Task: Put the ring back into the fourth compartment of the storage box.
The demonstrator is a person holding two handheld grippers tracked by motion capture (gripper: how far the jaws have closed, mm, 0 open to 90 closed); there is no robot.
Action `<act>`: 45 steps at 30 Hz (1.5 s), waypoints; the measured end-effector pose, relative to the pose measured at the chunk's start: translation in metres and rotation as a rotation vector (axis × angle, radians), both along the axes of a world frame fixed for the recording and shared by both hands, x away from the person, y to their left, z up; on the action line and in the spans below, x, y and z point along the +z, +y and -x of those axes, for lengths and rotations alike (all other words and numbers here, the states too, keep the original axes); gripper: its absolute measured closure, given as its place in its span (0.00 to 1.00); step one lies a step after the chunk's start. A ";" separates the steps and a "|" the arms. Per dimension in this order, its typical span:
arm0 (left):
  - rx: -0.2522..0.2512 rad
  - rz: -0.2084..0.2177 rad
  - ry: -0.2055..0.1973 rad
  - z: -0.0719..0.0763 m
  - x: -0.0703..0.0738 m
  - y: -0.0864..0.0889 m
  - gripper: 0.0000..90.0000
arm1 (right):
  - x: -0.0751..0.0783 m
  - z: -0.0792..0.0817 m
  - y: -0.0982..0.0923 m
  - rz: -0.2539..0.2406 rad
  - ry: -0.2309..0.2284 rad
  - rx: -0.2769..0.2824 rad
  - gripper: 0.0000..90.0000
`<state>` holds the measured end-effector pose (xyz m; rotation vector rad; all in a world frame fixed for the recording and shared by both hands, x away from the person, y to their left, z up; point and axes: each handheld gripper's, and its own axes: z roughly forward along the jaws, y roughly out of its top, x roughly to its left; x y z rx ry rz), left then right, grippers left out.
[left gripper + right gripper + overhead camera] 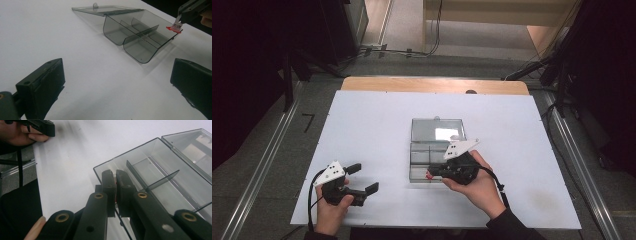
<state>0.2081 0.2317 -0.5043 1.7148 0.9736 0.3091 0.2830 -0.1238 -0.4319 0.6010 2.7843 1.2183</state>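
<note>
Red-and-white, a small tag (pixel 174 27) is hanging pinched in the right gripper's (pixel 432 172) closed fingers over the near edge of the clear box (pixel 432 150) mid-bench; thin and light, it is likely slipping easily. Left gripper's (pixel 364 179) fingers are standing open, idle.

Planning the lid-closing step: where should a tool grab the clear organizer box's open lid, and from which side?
Grip the small tab on the free edge of the lid, coming from the table's far side. The lid lies open, flat behind the compartmented box, hinged along its rear wall, so that far edge likely gives the longest lever.
</note>
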 end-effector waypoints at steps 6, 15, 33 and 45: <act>-0.001 -0.001 0.000 0.000 0.000 0.000 0.00 | -0.001 -0.003 0.004 0.000 -0.001 -0.002 0.94; -0.001 0.000 0.002 0.000 0.000 -0.001 0.00 | -0.004 -0.008 0.010 0.008 0.005 -0.007 0.94; -0.001 0.000 0.002 0.000 0.000 0.000 0.00 | -0.016 -0.017 0.021 0.030 0.016 -0.022 0.94; -0.002 -0.002 0.001 0.000 -0.001 -0.001 0.00 | -0.025 -0.021 0.026 0.041 0.015 -0.029 0.94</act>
